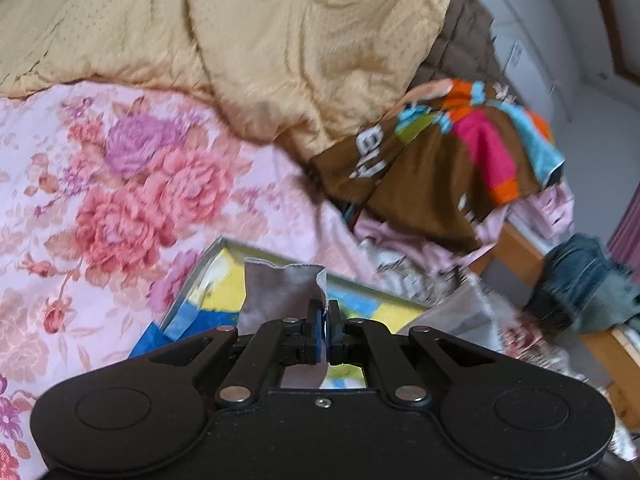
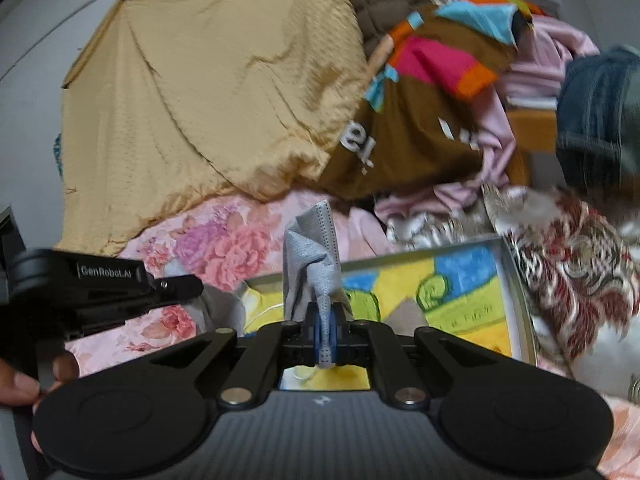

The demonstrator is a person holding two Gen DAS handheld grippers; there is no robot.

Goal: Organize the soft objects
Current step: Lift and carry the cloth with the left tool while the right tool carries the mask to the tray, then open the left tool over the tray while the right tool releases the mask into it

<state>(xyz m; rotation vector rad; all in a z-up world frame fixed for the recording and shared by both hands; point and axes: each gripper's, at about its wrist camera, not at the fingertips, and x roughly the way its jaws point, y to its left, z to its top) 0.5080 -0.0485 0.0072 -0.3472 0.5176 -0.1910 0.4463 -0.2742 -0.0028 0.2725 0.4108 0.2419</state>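
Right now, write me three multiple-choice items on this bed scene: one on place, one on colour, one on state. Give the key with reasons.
1. Where does the framed picture lie?
A. on the floral bedspread
B. on the floor
C. on a shelf

2. What colour is the big quilt at the back?
A. green
B. tan-gold
C. black

3. How does the right gripper stand?
A. wide open
B. shut on nothing
C. shut on the grey cloth

Key: 1 A, the frame rests on the flowered spread; 2 B, the quilt is tan-gold in both views; 3 C, grey fabric is pinched between its pads.
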